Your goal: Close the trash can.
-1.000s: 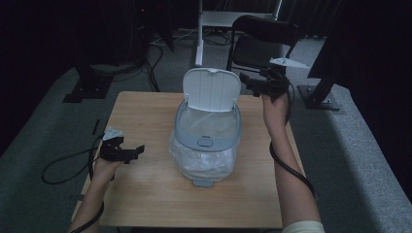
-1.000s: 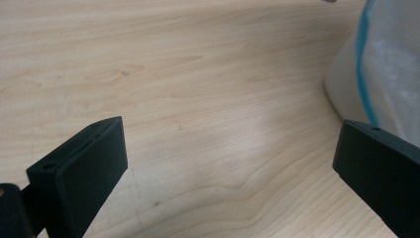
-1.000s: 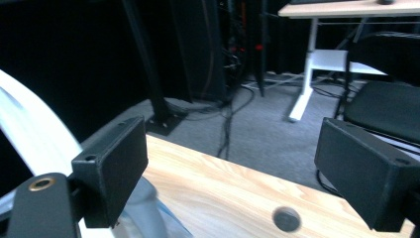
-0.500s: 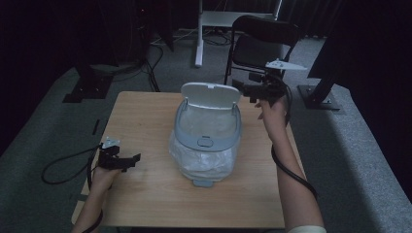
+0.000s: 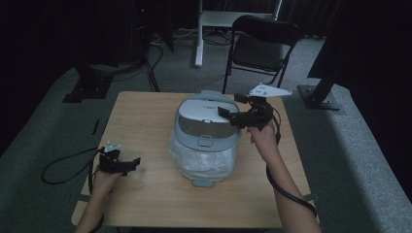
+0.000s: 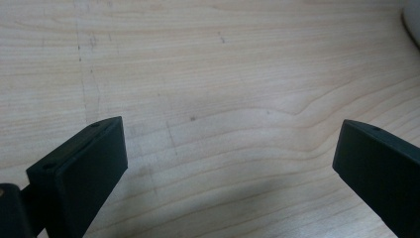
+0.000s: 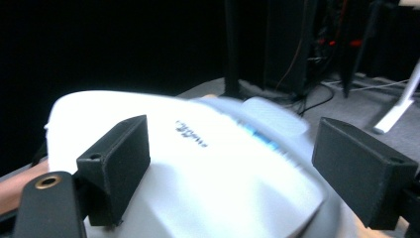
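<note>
The high view looks forward and down on the whole desk (image 5: 145, 126). The left gripper view looks close at bare desk wood; the right gripper view looks close over the bin lid (image 7: 198, 163), which the high view shares.

Handheld grippers and bare forearms, as seen from the 3 cameras.

2 matte black grippers are noted: the left gripper (image 5: 127, 164) and the right gripper (image 5: 227, 114), each with 2 blocky, flat-faced rectangular jaws. A small round screw recess is seen near the tip of each jaw in the gripper views, and a brass-coloured threaded insert is set in the black body at lower left of the right gripper view. A pale grey three-cornered plate (image 5: 267, 91) with small holes is carried atop the right gripper. A black cable (image 5: 63, 167) is trailed from the left gripper, another black cable (image 5: 284, 189) from the right. No sleeves are worn on either forearm.
</note>
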A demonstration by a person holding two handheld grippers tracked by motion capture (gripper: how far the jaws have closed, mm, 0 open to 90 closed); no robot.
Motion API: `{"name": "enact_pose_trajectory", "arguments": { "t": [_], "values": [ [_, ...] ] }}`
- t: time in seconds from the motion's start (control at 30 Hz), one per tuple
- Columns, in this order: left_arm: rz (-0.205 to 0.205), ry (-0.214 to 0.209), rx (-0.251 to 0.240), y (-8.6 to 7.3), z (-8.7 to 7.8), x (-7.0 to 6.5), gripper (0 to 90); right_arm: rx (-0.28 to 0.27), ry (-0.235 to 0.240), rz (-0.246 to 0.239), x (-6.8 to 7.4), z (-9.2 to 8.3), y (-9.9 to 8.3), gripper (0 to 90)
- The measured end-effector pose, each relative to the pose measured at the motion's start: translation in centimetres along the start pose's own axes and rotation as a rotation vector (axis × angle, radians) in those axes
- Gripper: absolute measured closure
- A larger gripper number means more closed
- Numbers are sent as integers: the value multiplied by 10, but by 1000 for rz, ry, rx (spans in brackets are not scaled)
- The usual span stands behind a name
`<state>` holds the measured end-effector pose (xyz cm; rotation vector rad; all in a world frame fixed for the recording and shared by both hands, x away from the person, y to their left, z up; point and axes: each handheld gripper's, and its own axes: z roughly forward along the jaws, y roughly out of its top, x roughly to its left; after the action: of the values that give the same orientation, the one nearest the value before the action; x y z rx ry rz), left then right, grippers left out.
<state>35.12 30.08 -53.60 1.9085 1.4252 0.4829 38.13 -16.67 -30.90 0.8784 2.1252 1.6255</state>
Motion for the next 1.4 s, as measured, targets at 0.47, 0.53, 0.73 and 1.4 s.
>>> {"name": "enact_pose_trajectory", "arguments": {
  "t": [0.47, 0.53, 0.73, 1.4],
  "values": [
    [36, 92, 35, -9, 9, -2, 13, 52, 88, -24, 24, 10, -17, 127],
    [51, 109, 41, -10, 9, -4, 13, 68, 82, -61, 28, 13, -21, 121],
    [43, 132, 45, -11, 9, -7, 13, 107, -1, -121, 39, 15, -24, 118],
    [37, 135, 44, -11, 9, -8, 13, 145, -21, -135, 50, 16, -21, 107]
  ]
}}
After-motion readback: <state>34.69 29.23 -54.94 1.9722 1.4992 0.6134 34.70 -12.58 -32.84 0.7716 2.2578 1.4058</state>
